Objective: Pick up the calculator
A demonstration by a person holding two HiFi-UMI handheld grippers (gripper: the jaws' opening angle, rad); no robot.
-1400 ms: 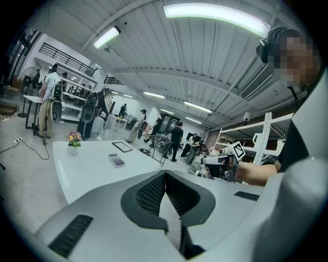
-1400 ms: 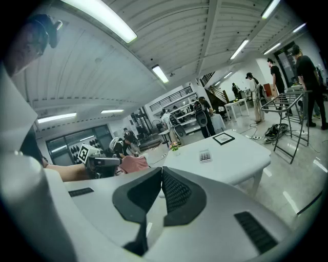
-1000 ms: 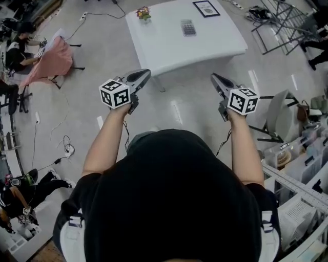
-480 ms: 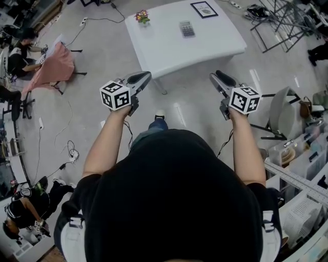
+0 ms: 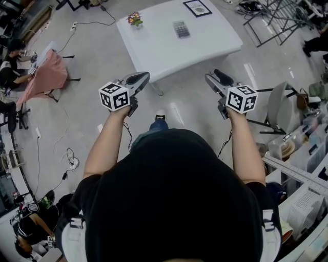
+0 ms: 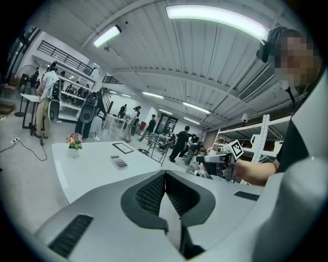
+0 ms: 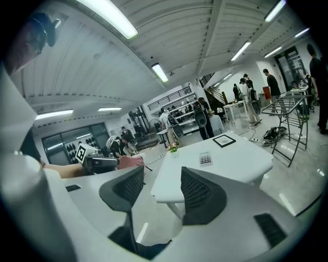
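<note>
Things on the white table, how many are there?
3: flowers at the far left corner, the calculator in the middle, a framed picture at the far right corner. None seems hidden.

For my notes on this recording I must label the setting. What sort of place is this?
Probably a large lab or workshop hall: strip lights under a high ceiling, loose cables on the polished floor, and plastic storage bins at the side.

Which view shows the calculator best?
Head view: it looks down on the calculator, whole and unblocked on the white table. The left and right gripper views both catch it only small, far off and at a shallow angle.
</note>
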